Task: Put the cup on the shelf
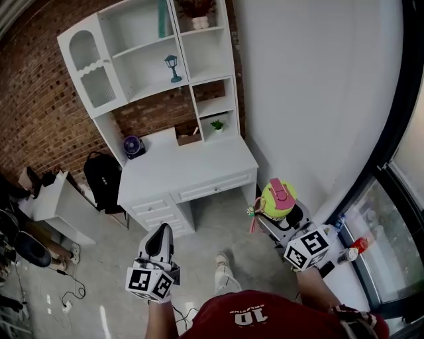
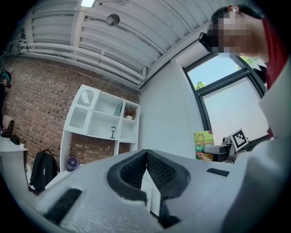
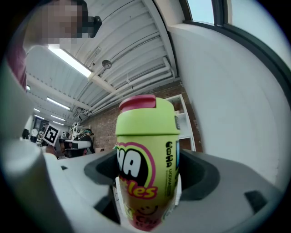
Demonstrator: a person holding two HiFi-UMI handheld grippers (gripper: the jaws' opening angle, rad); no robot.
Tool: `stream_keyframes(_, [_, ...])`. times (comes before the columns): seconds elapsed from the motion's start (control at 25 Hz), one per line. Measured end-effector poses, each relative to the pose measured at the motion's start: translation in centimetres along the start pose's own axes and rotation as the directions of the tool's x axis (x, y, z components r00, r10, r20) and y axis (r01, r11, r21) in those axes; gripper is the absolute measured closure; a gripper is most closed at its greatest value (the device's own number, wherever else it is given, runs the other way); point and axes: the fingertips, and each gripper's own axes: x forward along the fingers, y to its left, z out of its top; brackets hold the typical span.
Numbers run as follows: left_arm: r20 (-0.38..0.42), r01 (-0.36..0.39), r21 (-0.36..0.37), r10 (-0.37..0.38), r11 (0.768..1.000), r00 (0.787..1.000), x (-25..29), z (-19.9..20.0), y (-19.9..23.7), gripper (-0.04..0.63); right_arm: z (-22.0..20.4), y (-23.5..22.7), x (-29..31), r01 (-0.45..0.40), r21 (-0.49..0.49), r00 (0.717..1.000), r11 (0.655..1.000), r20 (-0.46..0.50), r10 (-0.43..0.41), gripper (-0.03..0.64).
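A lime-green cup (image 3: pixel 146 164) with a pink lid and pink lettering stands upright between the jaws of my right gripper (image 3: pixel 145 179), which is shut on it. From the head view the cup (image 1: pixel 278 198) shows at the right, held over the floor in front of the desk. The white shelf unit (image 1: pixel 156 63) stands on a white desk (image 1: pixel 189 165) against the brick wall, some way ahead. My left gripper (image 1: pixel 159 243) hangs lower left, jaws shut and holding nothing. The left gripper view shows its jaws (image 2: pixel 146 169) meeting, with the cup (image 2: pixel 203 145) off to the right.
The shelf holds a small blue lantern (image 1: pixel 172 67), a teal item (image 1: pixel 162 18), a small green plant (image 1: pixel 216 124) and a pot on top. A purple fan (image 1: pixel 132 145) sits on the desk. A black backpack (image 1: pixel 103 179) leans left of it. A window (image 1: pixel 397 198) runs along the right.
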Motion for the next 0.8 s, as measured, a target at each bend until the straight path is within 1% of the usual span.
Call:
stream_keyframes(0.2, [-0.009,0.017,-0.012,-0.017,1.0,1.0,1.3,-1.0,0.3,0.591,-0.9,-0.6,0.1,0.017,-0.008,1.0,1.0,-0.021,-0.017,0.229])
stream_keyframes(0.44, [-0.003,0.049,-0.014,-0.049,0.999,0.999,3.4,-1.9,0.4,0.591,-2.2,-2.0,1.1,0.026,0.013,0.998,1.0,-0.06,-0.025,0.229])
stream_keyframes(0.68, [0.005,0.051,-0.026,-0.051,0.998,0.999,5.9,-1.6,1.4,0.591,-1.8,-3.0,3.4,0.018,-0.002,0.998,1.0,-0.053,-0.018,0.229])
stream_keyframes(0.8, [0.009,0.059,-0.019,-0.059,0.998,0.998,7.2,-1.9,2.2,0.591,-1.9,-3.8,4.8,0.022,-0.006,0.999,1.0,-0.046,-0.022,0.229])
